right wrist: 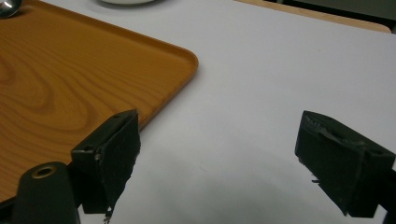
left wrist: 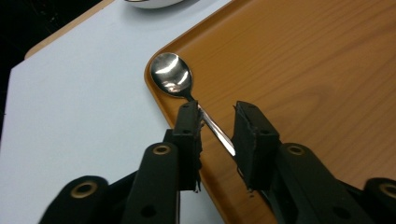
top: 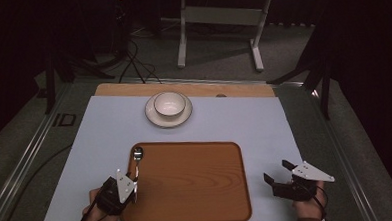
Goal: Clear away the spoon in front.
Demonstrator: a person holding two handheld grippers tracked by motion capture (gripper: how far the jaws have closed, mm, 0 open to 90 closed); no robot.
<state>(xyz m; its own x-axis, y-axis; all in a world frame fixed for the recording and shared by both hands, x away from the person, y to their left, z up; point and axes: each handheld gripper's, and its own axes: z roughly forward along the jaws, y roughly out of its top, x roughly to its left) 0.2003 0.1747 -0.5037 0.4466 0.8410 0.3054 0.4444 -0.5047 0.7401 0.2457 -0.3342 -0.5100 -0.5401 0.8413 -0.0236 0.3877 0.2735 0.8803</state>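
— What's closest to us?

— The left gripper, black jaws a little apart, with the shiny metal spoon handle running between them. Whether they touch it, I cannot tell.

— Where's the spoon lying?

— At the far left corner of the orange wood-grain tray, bowl end on the rim.

— The other one?

— The right gripper hovers wide open over the pale blue mat, beside the tray. Farther back, a white bowl sits on a white plate.
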